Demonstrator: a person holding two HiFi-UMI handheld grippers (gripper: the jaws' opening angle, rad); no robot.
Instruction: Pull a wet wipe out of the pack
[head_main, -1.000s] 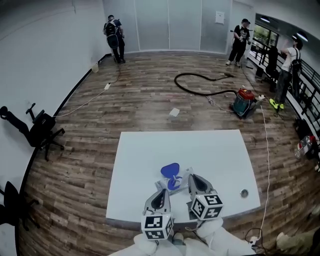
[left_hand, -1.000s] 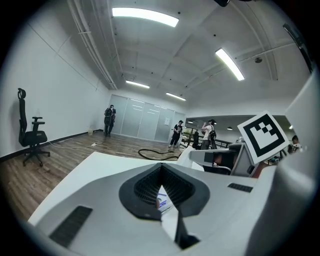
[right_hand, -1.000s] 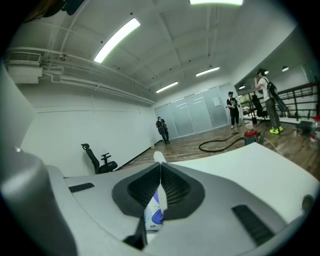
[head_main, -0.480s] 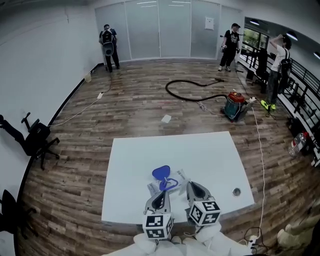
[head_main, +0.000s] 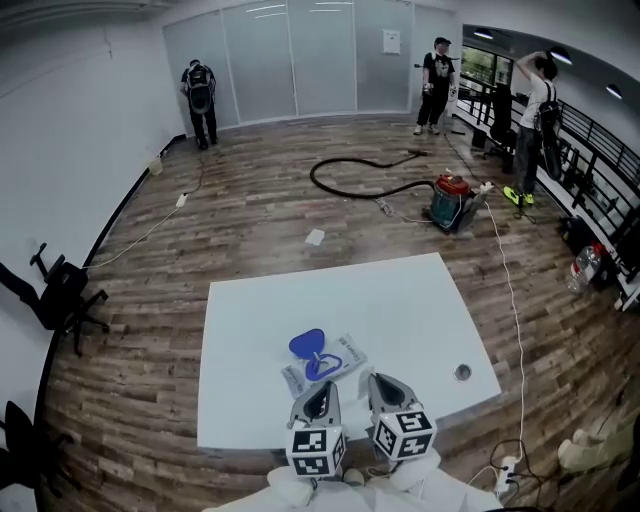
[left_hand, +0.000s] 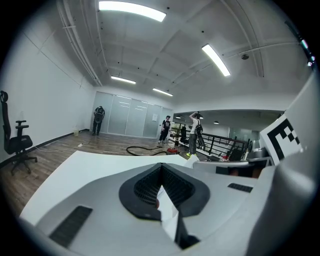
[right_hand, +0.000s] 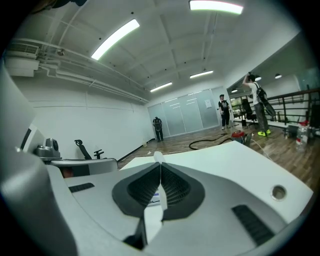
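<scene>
Blue-lidded wet-wipe pack (head_main: 326, 367), open.

Pack (head_main: 326, 369): flat pale pouch with blue print, lying face-up.
Lid (head_main: 306, 344): blue, oval, flipped open at its far-left end.
Place: white table (head_main: 400, 300), near front edge.

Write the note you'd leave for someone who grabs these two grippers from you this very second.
Left gripper: shut, empty, low over the table's near edge.
Right gripper: shut beside it, nothing clearly held.
Pack: flat on the table just ahead of both, blue lid flipped open.
Done: lid open.
To do: no wipe shows out of the pack yet; probably steady the pack with one gripper, pinch a wipe at the opening with the other, pull it out.
</scene>
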